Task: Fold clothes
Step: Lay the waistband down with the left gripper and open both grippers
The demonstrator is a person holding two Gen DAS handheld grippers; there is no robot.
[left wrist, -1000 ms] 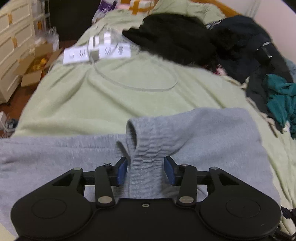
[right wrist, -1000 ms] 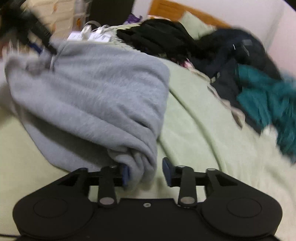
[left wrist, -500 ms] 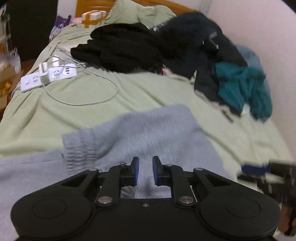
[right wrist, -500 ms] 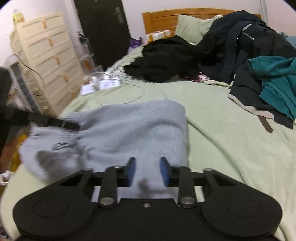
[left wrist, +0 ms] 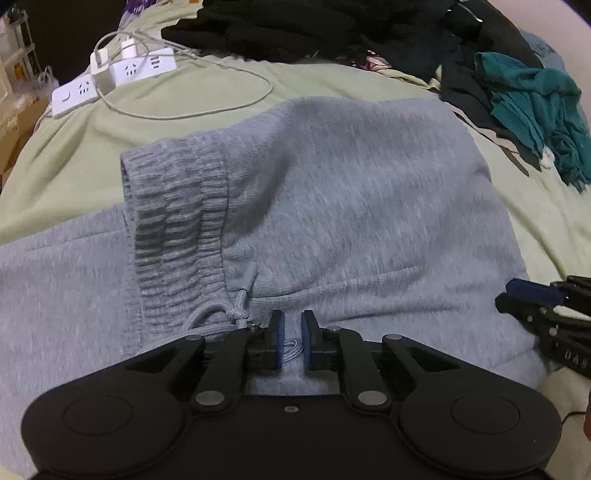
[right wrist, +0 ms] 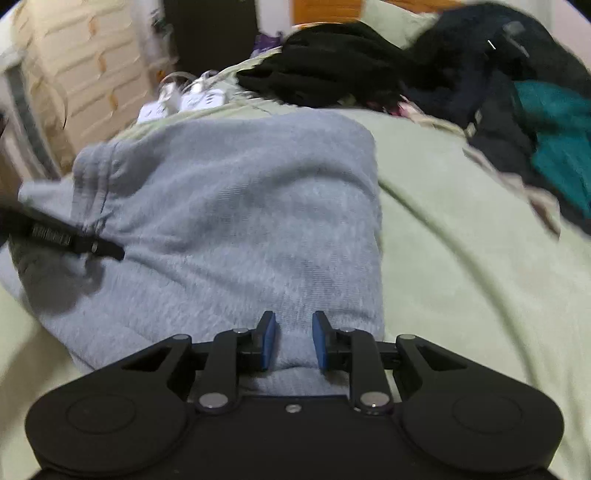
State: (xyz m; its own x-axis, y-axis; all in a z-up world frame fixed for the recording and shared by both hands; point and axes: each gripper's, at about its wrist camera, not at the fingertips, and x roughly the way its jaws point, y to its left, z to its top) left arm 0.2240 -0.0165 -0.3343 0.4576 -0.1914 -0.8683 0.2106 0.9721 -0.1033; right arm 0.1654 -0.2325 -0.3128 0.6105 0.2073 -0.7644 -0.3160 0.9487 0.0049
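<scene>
Grey sweatpants [left wrist: 351, 184] lie folded over on the green bed sheet [left wrist: 74, 155]. Their ribbed waistband [left wrist: 173, 221] and drawstring [left wrist: 236, 310] sit just left of my left gripper [left wrist: 291, 321]. Its jaws are closing, with a narrow gap pinching grey fabric and a bit of cord. The right gripper [left wrist: 524, 295] shows at the right edge of the left wrist view. In the right wrist view, my right gripper [right wrist: 293, 321] pinches a raised fold of the sweatpants [right wrist: 240, 206] near their right edge. The left gripper [right wrist: 107, 251] pokes in from the left.
Two white power strips [left wrist: 114, 77] and a looped white cable [left wrist: 221, 110] lie on the sheet beyond the sweatpants. Black clothes [left wrist: 295, 26] and a teal garment [left wrist: 535, 99] are piled at the back and right. A cream dresser [right wrist: 85, 81] stands left of the bed.
The left jaws went from wide apart around the waistband to nearly together on the fabric. The right jaws narrowed onto the fold. Both grippers shifted across the bed and the sweatpants now lie flatter.
</scene>
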